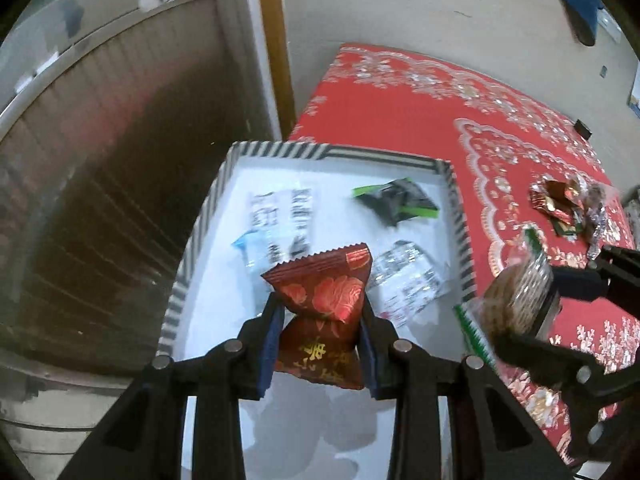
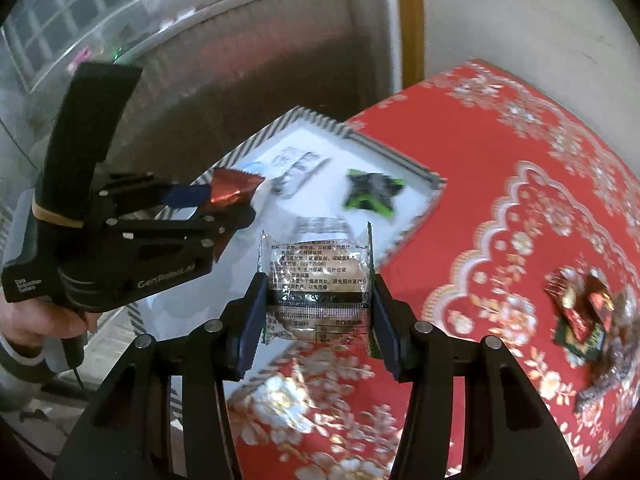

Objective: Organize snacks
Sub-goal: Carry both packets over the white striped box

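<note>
Red packet (image 1: 320, 312) is pinched tight in your left gripper (image 1: 320, 320), hanging right over the white floor of the tray (image 1: 208, 208), toward its near side. So that one's basically in place. Your right gripper (image 2: 318, 308) is clamped on the clear packet (image 2: 316, 276), and from its own camera that one sits over the tray's near edge, half above the red cloth (image 2: 500, 160).

Landmark for everything: the tray. Inside it you've already got a black-and-green packet (image 1: 394, 200) near the far right corner, a white printed one (image 1: 280, 216) toward the far left, and another clear one (image 1: 412, 280) by the right wall. The leftover pile (image 1: 568, 208) sits on the cloth, well right of the tray.

My take on doing this well:
- Drop the red one into the bare near-left patch, not on top of the printed packet.
- Get low before letting go, these wrappers are light and will flutter or slide.
- Bring the clear packet fully past the striped rim first, otherwise it may tip back out onto the cloth.
- Your two grippers are close together, so release one at a time.
</note>
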Demonstrator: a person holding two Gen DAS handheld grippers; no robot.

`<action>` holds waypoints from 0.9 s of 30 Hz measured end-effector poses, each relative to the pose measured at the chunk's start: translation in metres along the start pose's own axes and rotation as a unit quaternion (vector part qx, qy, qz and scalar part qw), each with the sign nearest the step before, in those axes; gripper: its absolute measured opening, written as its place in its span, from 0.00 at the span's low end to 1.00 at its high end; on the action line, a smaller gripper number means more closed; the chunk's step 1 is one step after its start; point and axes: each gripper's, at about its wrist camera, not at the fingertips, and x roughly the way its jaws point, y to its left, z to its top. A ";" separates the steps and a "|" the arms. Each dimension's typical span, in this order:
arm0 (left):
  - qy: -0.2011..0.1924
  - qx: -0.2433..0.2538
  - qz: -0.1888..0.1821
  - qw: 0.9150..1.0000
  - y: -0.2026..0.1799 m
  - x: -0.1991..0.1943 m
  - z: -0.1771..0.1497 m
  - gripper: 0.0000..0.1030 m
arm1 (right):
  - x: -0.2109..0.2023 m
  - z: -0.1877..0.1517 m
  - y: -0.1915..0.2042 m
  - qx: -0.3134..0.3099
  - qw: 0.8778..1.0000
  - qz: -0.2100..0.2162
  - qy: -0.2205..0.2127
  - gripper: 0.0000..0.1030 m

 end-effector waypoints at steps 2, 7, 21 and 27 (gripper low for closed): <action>0.002 -0.004 0.001 1.000 0.006 0.001 -0.002 0.36 | 0.007 0.000 0.008 -0.007 1.000 0.004 0.007 0.48; 0.005 -0.013 0.003 1.000 0.017 0.004 -0.006 0.36 | 0.019 0.001 0.020 -0.015 1.000 0.012 0.020 0.48; 0.018 -0.019 0.003 1.000 0.027 0.013 -0.009 0.36 | 0.042 -0.002 0.036 -0.021 0.998 0.032 0.041 0.48; 0.024 -0.019 0.006 1.000 0.028 0.018 -0.010 0.36 | 0.053 -0.004 0.036 -0.014 0.997 0.046 0.054 0.48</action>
